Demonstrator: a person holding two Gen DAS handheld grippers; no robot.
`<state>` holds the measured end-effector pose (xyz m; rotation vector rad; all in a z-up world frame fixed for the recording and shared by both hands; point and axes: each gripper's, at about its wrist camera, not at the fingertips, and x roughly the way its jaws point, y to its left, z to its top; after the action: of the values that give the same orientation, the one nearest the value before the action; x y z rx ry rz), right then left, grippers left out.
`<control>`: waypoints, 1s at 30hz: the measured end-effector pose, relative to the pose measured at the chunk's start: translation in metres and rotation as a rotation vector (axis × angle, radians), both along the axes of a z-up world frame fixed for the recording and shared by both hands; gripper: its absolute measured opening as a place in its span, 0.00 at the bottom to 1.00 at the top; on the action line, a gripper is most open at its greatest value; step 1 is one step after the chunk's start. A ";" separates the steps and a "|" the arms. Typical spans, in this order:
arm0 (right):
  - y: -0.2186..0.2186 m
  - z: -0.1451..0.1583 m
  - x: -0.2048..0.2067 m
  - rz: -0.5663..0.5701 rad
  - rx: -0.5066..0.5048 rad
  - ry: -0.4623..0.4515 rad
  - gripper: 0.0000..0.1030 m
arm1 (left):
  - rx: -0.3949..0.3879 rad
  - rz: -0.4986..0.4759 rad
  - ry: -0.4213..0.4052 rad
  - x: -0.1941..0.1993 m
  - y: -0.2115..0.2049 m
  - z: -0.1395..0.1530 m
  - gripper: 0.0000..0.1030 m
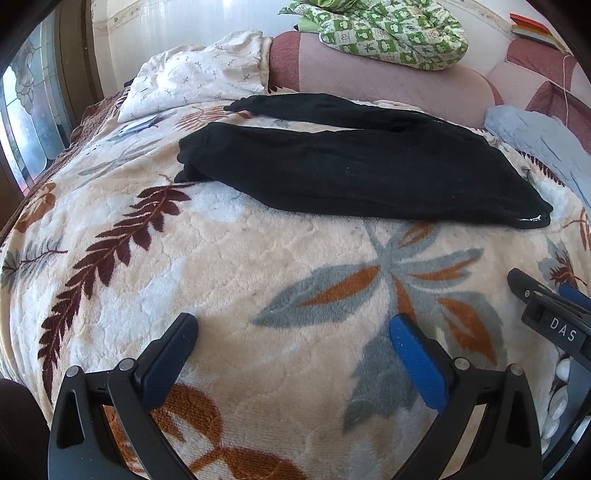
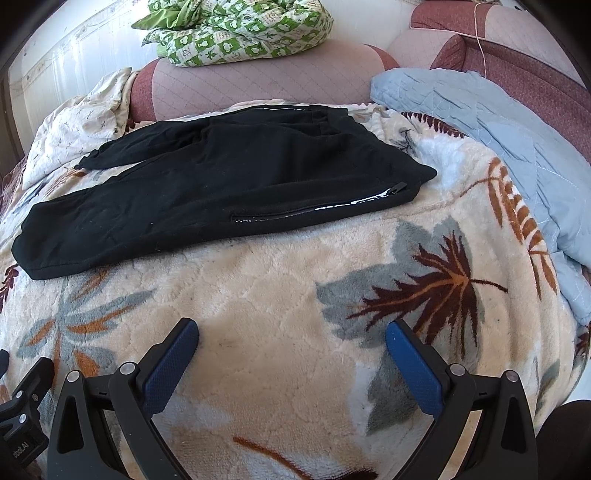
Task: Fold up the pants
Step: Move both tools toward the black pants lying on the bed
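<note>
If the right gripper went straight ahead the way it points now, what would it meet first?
Probably the leaf-patterned blanket, since the right gripper, jaws open, tilts down toward it. If it skimmed above that, the black pants come next; depth is unclear.

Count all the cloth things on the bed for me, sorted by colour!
Black: 1, the pants
Light blue: 1, the quilted blanket
Green and white check: 1, the bundle on the headboard
Cream with small sprigs: 1, the quilt
Cream with big leaves: 1, the fleece blanket underneath
Total: 5
</note>
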<state>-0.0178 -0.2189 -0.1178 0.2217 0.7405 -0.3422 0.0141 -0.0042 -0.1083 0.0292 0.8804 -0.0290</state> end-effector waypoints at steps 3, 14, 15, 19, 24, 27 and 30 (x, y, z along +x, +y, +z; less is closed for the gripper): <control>0.001 -0.001 0.000 0.000 0.000 -0.002 1.00 | -0.002 -0.005 0.001 -0.001 0.000 0.000 1.00; 0.000 -0.001 0.000 0.000 0.003 -0.004 1.00 | 0.024 -0.013 0.000 -0.004 -0.003 -0.001 1.00; 0.000 -0.001 0.000 0.000 0.003 -0.004 1.00 | 0.024 -0.013 0.000 -0.004 -0.003 -0.001 1.00; 0.001 -0.001 0.000 0.000 0.002 -0.005 1.00 | 0.028 -0.012 -0.005 -0.004 -0.004 -0.001 1.00; 0.000 -0.001 0.000 0.000 0.002 -0.006 1.00 | 0.031 -0.011 -0.010 -0.004 -0.005 0.000 1.00; 0.000 -0.001 0.000 0.001 0.002 -0.005 1.00 | 0.031 -0.012 -0.017 -0.006 -0.005 0.000 1.00; 0.001 -0.001 0.001 0.005 0.003 0.000 1.00 | 0.029 -0.015 -0.016 -0.006 -0.005 0.000 1.00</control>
<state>-0.0170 -0.2182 -0.1190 0.2228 0.7417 -0.3363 0.0084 -0.0096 -0.1082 0.0632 0.8649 -0.0300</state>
